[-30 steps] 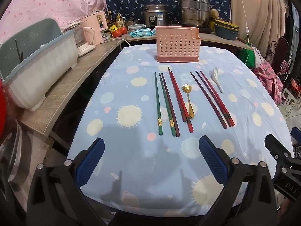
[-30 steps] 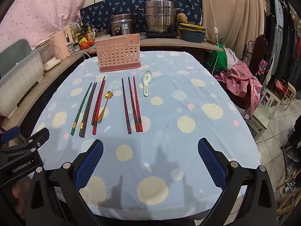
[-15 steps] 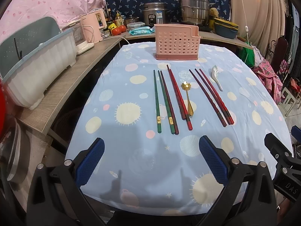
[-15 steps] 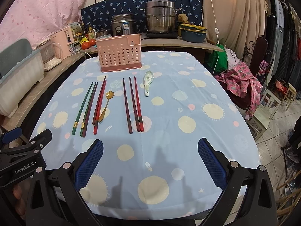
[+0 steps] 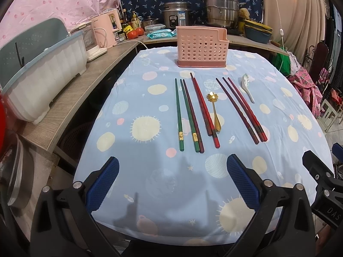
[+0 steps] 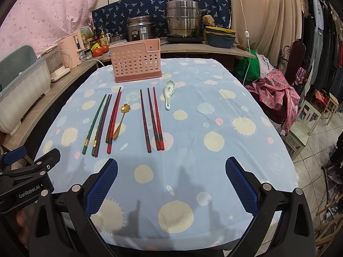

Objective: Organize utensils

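Storage bin (image 5: pixel 40 81) of white plastic sat farthest left on the wooden counter (image 5: pixel 70 98), a pink appliance (image 5: pixel 107 31) behind it. On the blue tablecloth (image 5: pixel 150 171) the utensils lay in a row: green chopsticks (image 5: pixel 178 111), a dark one beside them, red chopsticks (image 5: pixel 204 109), a gold spoon (image 5: pixel 214 111), dark red chopsticks (image 5: pixel 242 109), then a white ceramic spoon (image 5: pixel 246 86). The pink perforated holder (image 5: pixel 201 47) stood beyond them at the far edge. Nothing lay between the tools and the row. The left gripper (image 5: pixel 172 184) and right gripper (image 6: pixel 171 182) hovered near the table's front edge, jaws spread wide and empty. Clothes (image 6: pixel 276 90) draped a chair at right.
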